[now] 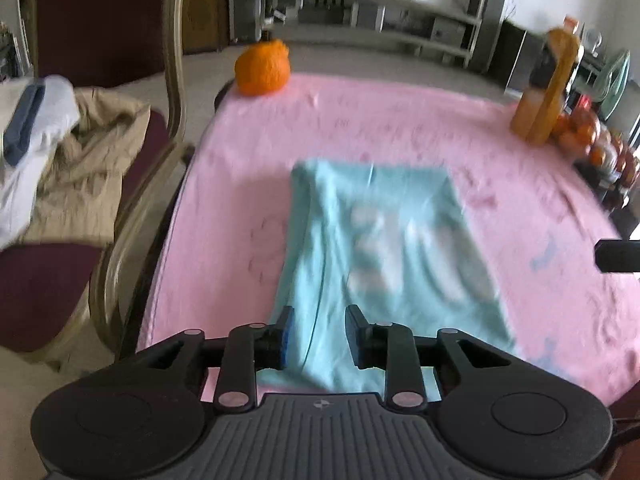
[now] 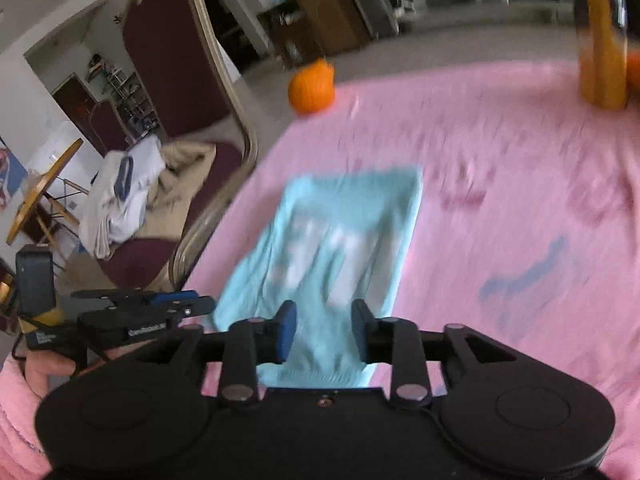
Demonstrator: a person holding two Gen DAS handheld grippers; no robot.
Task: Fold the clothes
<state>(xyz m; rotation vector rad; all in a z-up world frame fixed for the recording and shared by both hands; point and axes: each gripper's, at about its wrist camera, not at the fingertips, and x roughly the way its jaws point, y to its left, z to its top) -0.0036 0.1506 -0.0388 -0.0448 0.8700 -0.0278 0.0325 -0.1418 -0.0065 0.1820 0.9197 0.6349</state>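
A light blue garment (image 1: 384, 240) with a white print lies folded into a long rectangle on the pink tablecloth (image 1: 400, 120). My left gripper (image 1: 320, 332) hovers over its near left end, jaws open, and the cloth shows flat on the table through the gap. My right gripper (image 2: 324, 332) hangs above the near end of the same garment (image 2: 340, 232), also open with nothing pinched. A hand holds the left gripper's black frame (image 2: 120, 320), which shows at the left of the right wrist view.
An orange pumpkin-like object (image 1: 262, 68) sits at the far left table corner. A tall juice bottle (image 1: 548, 88) and a bag of oranges (image 1: 588, 136) stand far right. A maroon chair left of the table carries a pile of beige and white clothes (image 1: 80, 152).
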